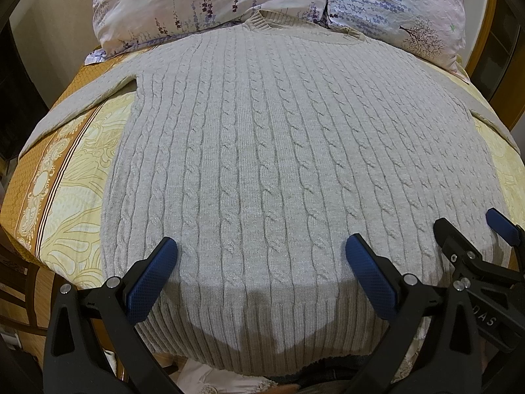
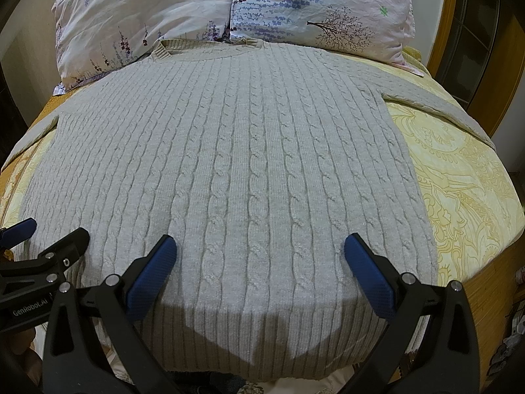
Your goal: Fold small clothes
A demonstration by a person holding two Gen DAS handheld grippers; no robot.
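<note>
Lying flat and face-up on the bed [image 1: 75, 177], the grey cable-knit sweater [image 1: 262, 151] has its collar [image 1: 259, 19] against the two floral pillows [image 2: 229, 3] and its ribbed hem [image 2: 262, 338] at the near edge of the mattress. Both sleeves run outward and down over the sides of the bed, the left sleeve [image 1: 82, 101] and the right sleeve [image 2: 439, 105] each still unfolded. The knit looks thick, soft and limp, so it will likely sag and stretch rather than hold a line; it should be light enough to lift by pinching, and the textured surface should not slip between pads. A sensible hold seems to be a doubled pinch at a hem corner or at a shoulder seam, not mid-panel, where a single layer may pull up. The left hand-held gripper [image 1: 262, 256] hovers over the hem region with jaws spread wide, grasping nothing. The right hand-held gripper [image 2: 261, 256] sits beside it, likewise released and empty.
</note>
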